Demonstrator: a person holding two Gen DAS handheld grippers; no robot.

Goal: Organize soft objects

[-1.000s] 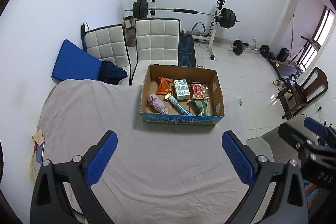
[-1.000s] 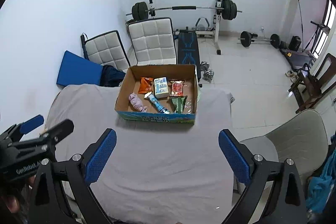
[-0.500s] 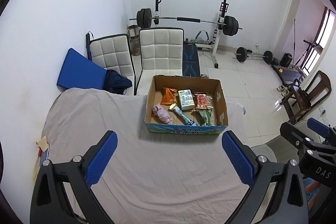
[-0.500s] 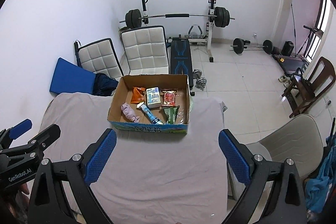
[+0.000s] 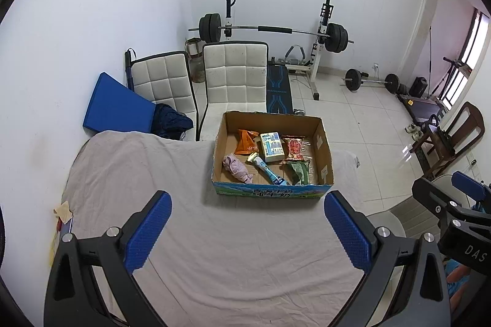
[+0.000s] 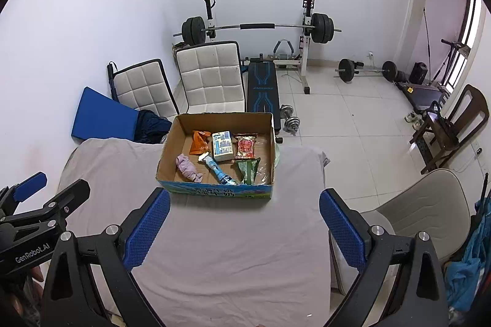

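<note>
So the soft stuff is all sitting in an open brown cardboard box with a blue-green printed front (image 5: pixel 271 193) (image 6: pixel 214 191), which is parked toward the far end of a table covered in wrinkly grey cloth (image 5: pixel 214 250) (image 6: pixel 230 250). Inside there's a crumpled pink cloth bundle (image 5: pixel 237 167) (image 6: pixel 187 166) at the near left, an orange snack pouch (image 5: pixel 246 141) (image 6: pixel 199 142) behind it, a white and blue rectangular pack (image 5: pixel 271 142) (image 6: pixel 222 145) in the middle, a clear packet with red contents (image 5: pixel 294 147) (image 6: pixel 245 146) to its right, a blue and white tube (image 5: pixel 267 170) (image 6: pixel 218 170) lying diagonally, and a green wrapper (image 5: pixel 298 172) (image 6: pixel 248 170) at the near right. The left gripper (image 5: pixel 247 230) hangs over the bare cloth short of the box, jaws spread wide with nothing between the blue pads. The right gripper (image 6: pixel 244 227) is the same deal, wide apart and holding nothing. Behind the table are two white quilted chairs (image 5: pixel 234 75) and a barbell rack (image 5: pixel 273 31).
</note>
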